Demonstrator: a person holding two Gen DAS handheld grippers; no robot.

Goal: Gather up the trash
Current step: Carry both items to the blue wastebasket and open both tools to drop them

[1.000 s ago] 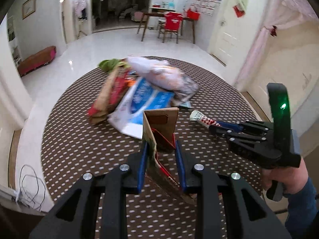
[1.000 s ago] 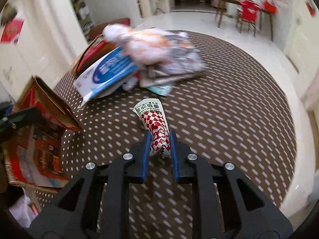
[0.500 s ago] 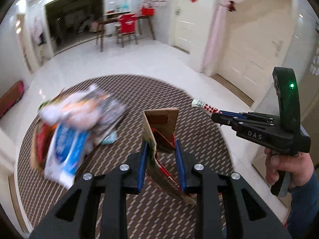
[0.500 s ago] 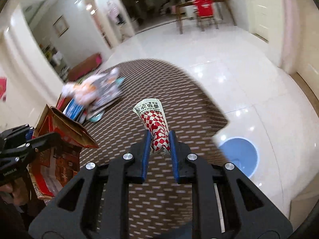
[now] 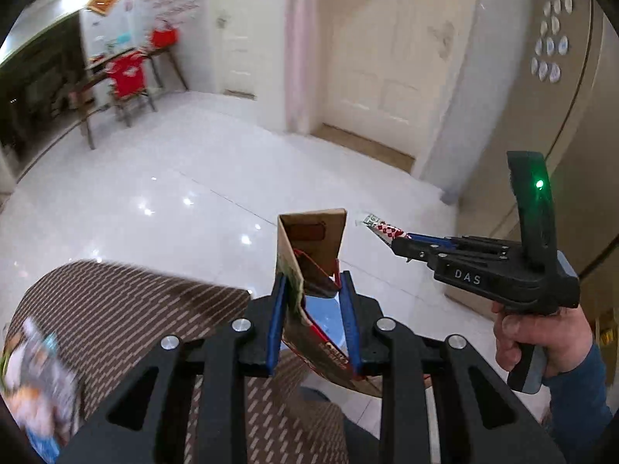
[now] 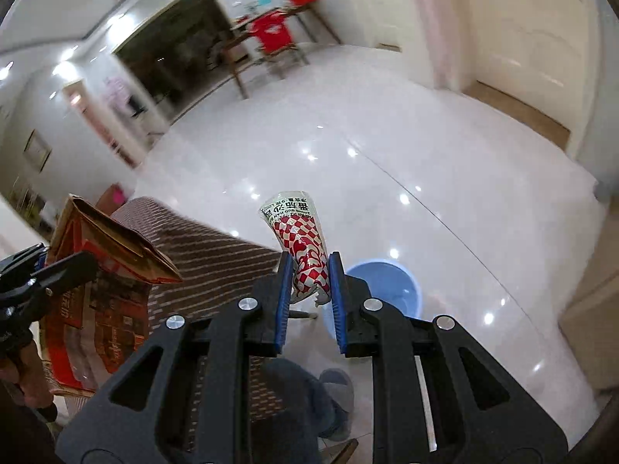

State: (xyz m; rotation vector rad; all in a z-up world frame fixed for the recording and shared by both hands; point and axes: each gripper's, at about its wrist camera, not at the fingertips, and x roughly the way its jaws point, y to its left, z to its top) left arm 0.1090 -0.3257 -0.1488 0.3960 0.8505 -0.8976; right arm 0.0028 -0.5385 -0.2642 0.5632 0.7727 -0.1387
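White floor (image 6: 445, 178) fills most of both views. Brown table (image 5: 127, 301) w/ pale dashes sits lower left in left view, mid-left in right view (image 6: 209, 259). Blurred trash pile (image 5: 35, 379) lies on it at far lower left of left view. Blue bucket (image 6: 390, 282) stands on floor just right of centre in right view, partly behind right gripper (image 6: 308, 286); a sliver shows between the left gripper's fingers too. Left gripper (image 5: 313, 301) is clenched on box (image 5: 309, 243), a flattened brown carton w/ red print, bottom centre of left view; seen at left in right view (image 6: 100, 270). Right gripper grasps wrapper (image 6: 300, 236), red-white checked, sticking up at centre; in left view (image 5: 387, 231) it's centre right, gripper gripped by a hand (image 5: 537, 332).
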